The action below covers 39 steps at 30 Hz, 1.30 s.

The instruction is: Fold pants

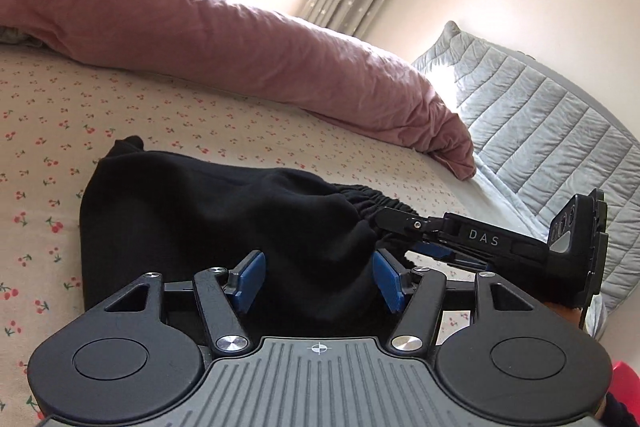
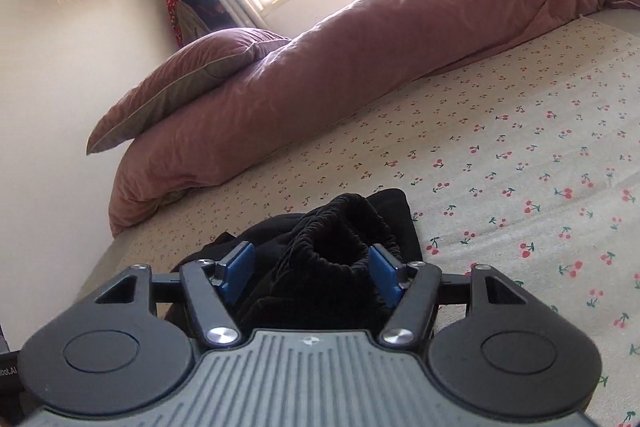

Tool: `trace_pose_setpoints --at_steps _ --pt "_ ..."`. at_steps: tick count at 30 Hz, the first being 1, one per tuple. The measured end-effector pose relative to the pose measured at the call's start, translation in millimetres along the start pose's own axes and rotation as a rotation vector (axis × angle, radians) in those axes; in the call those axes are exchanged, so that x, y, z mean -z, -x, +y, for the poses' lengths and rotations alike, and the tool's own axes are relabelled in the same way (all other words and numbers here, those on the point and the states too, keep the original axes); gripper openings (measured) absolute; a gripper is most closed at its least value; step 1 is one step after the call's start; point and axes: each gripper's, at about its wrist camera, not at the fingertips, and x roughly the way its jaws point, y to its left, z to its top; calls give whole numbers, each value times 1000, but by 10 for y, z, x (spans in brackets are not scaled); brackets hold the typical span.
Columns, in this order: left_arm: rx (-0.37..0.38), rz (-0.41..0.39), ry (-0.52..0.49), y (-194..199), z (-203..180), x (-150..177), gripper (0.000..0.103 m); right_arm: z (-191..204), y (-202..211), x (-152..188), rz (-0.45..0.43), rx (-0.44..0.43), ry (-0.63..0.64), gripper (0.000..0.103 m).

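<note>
Lying on the bed [image 1: 120, 99], near its front edge: one pair of black pants [image 1: 208, 219], bunched into a loose heap, elastic waistband [image 2: 340, 227] gathered toward the right side.

Left gripper [image 1: 318, 281]: jaws roughly half open, cloth between the blue pads, not visibly pinched.

Right gripper [image 2: 314, 275]: likewise half open, astride the waistband, nothing clamped.

Beyond: pink duvet [image 1: 240, 47], pillow [image 2: 180, 79], grey quilt [image 1: 540, 123].

Handling note, as a judgement: nip only the waistband corners, one per gripper, then draw them apart and lay the pants flat before any fold.
</note>
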Motion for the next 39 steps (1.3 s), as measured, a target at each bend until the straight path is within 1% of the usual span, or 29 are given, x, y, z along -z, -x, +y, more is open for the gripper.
trace_pose_setpoints --at_steps 1,2,3,4,5,6,7,8,11,12,14,15,16,18,19,20,22,23,24,25,27,28,29,31,32,34,36,39 --pt "-26 15 5 -49 38 16 59 56 -51 42 14 39 45 44" --pt "-48 27 18 -72 94 32 59 85 -79 74 25 79 83 22" --pt "-64 37 39 -86 156 44 59 85 -83 82 36 99 90 21" --pt "-84 47 70 -107 225 50 59 28 -35 66 50 90 41 17" --pt "-109 63 114 -138 304 64 59 -41 46 42 61 68 -13 15" --pt "-112 84 160 -170 382 82 59 -86 127 14 64 45 -54 15" --pt "-94 95 194 -141 469 117 59 -110 203 -3 66 25 -65 15" --pt "-77 94 206 -138 497 125 60 -124 241 -3 69 23 -54 15" --pt "-73 100 191 -111 486 136 60 -288 60 98 139 101 -52 16" --pt "-75 103 190 -96 485 135 60 -342 5 133 149 103 -67 16" --pt "-71 96 206 -18 499 119 61 -360 26 125 123 88 -99 21" --pt "-68 91 209 17 498 101 61 -338 71 102 110 79 -113 22" --pt "-63 88 202 53 493 96 63 -309 112 86 100 72 -103 23" --pt "-48 101 166 74 446 118 66 -234 150 74 101 106 -46 27" --pt "-47 116 143 53 409 145 66 -217 148 78 108 141 -14 33" --pt "-51 122 117 49 376 188 67 -192 177 88 93 183 12 38" --pt "-56 125 66 46 300 249 68 -54 295 96 1 233 101 38" --pt "-46 127 55 54 275 270 71 50 358 107 -48 238 158 38" --pt "-33 129 59 61 268 283 72 147 411 123 -83 212 209 38" --pt "-26 132 64 64 266 292 73 287 470 157 -121 151 283 38" --pt "-30 135 45 60 247 306 73 483 476 255 -140 64 391 38" --pt "-33 139 34 56 237 311 73 573 407 319 -98 44 448 39" --pt "-35 144 25 53 228 315 73 612 303 371 -42 65 480 39" --pt "-23 159 19 58 229 312 73 568 72 466 82 165 495 39" --pt "-9 169 23 66 242 296 73 496 9 491 125 187 478 39" --pt "10 167 47 106 316 217 73 408 44 477 140 171 434 39" --pt "-20 120 84 156 447 83 73 392 94 458 141 163 401 39" --pt "-76 54 161 132 727 -181 73 495 90 523 121 191 476 40"
